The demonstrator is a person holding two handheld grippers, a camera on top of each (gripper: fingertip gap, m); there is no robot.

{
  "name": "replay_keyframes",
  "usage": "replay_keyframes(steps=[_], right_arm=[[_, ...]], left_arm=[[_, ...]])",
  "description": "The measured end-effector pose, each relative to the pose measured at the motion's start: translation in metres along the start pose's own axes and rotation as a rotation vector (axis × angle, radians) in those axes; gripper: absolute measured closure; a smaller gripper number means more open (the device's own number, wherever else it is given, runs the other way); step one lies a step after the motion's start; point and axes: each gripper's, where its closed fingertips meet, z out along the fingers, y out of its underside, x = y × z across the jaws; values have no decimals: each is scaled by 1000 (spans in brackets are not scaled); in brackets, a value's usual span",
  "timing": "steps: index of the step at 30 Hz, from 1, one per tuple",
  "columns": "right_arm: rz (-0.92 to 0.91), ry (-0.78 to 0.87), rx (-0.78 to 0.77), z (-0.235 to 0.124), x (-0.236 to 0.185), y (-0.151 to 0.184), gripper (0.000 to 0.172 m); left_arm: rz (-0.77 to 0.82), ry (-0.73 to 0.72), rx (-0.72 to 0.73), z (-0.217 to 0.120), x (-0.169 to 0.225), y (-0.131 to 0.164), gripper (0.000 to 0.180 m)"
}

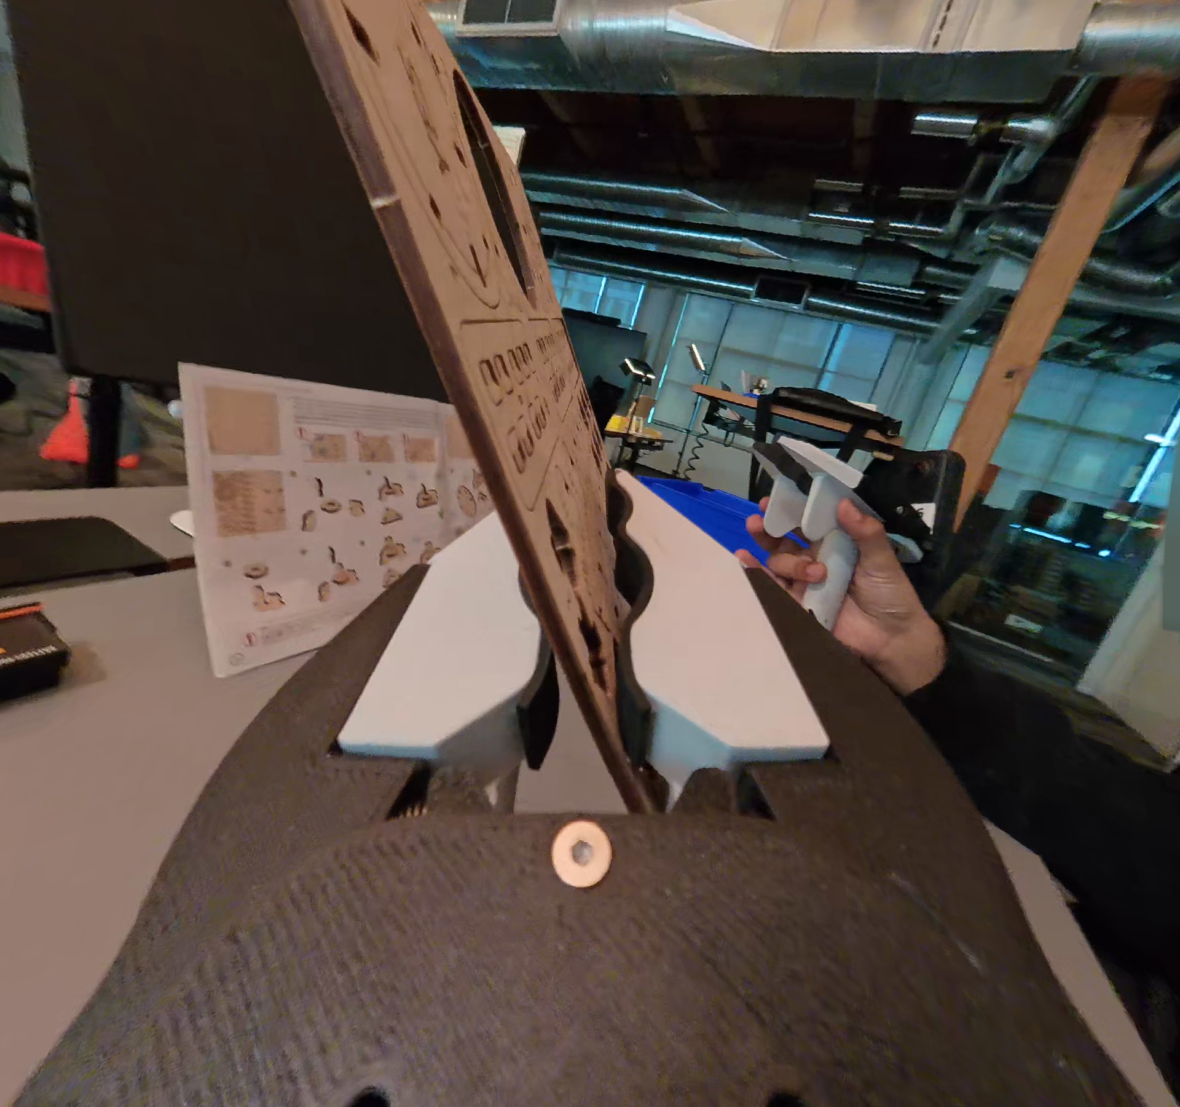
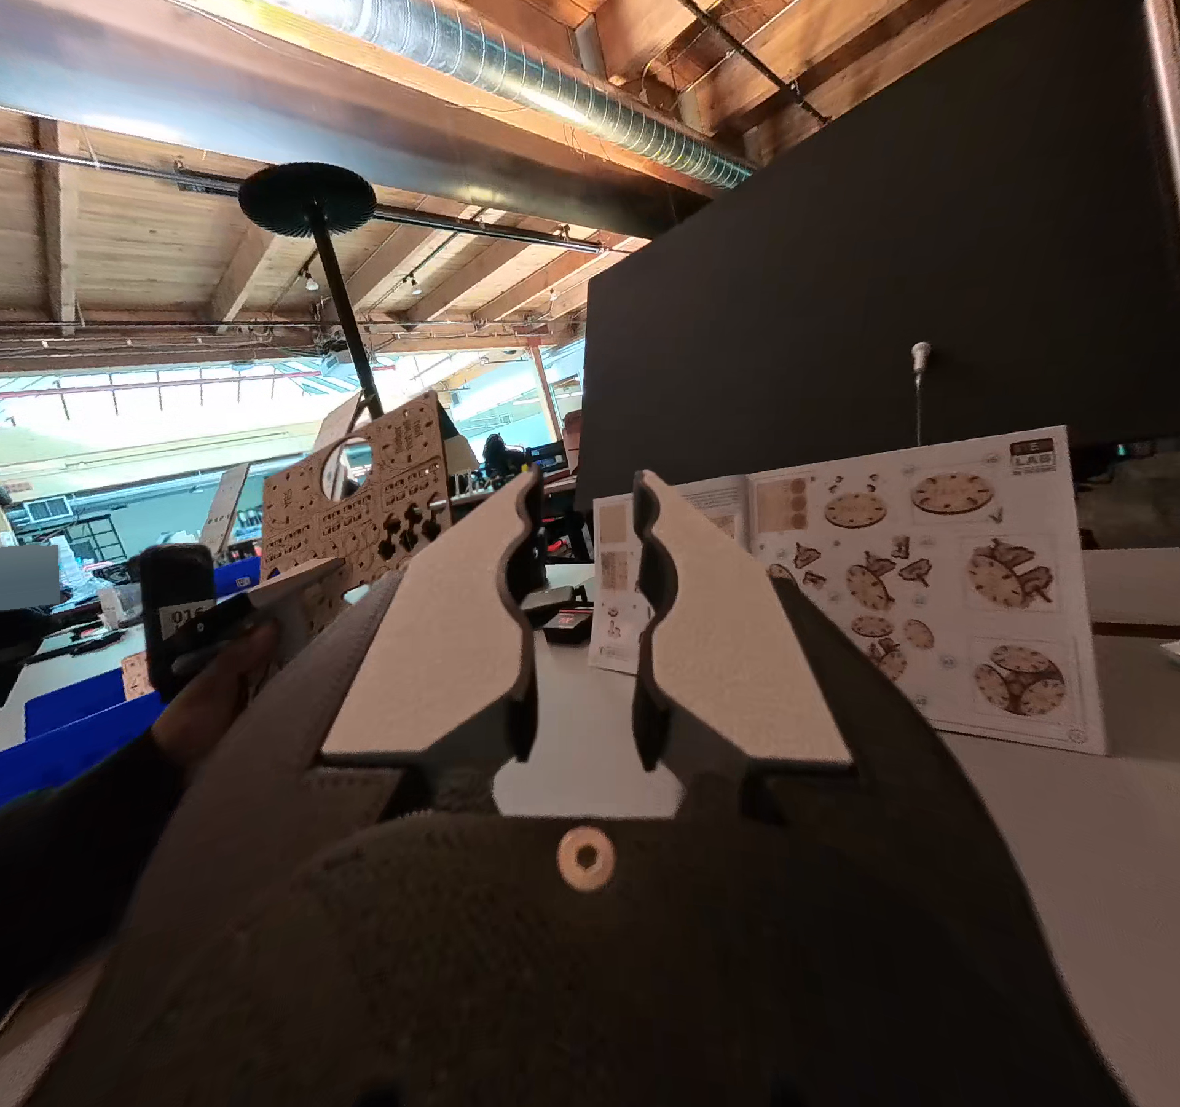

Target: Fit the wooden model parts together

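My left gripper (image 1: 562, 495) is shut on a thin brown wooden sheet (image 1: 447, 214) of laser-cut model parts with a large round hole. It holds the sheet upright and tilted, by its lower edge. The sheet also shows in the right wrist view (image 2: 357, 514) at the left, with the left gripper (image 2: 306, 588) below it. My right gripper (image 2: 589, 482) is open with nothing between its pads, raised above the table. It appears in the left wrist view (image 1: 804, 476) at the right, in a person's hand.
A printed instruction sheet (image 1: 306, 501) (image 2: 894, 578) stands against a black partition panel (image 2: 862, 278) on the grey table (image 1: 96, 789). A blue bin (image 1: 702, 501) (image 2: 83, 731) sits beyond the grippers. A small black box (image 1: 25, 648) lies at the left. The gap from one gripper's tips to the other's is roughly 25 cm.
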Motion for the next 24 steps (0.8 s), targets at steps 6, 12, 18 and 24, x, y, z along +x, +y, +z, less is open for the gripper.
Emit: replay_keyframes(steps=[6, 12, 18, 24], right_arm=[[-45, -45, 8, 3, -16, 4, 172], [-54, -139, -322, 18, -42, 75, 136], [119, -285, -466, 21, -79, 113, 103], [34, -325, -449, 22, -88, 119, 126]], left_arm=[[-65, 52, -74, 8, 8, 17, 173], [-66, 141, -190, 22, 32, 48, 174], [-40, 244, -280, 25, 51, 68, 177], [-93, 351, -319, 26, 72, 77, 177]])
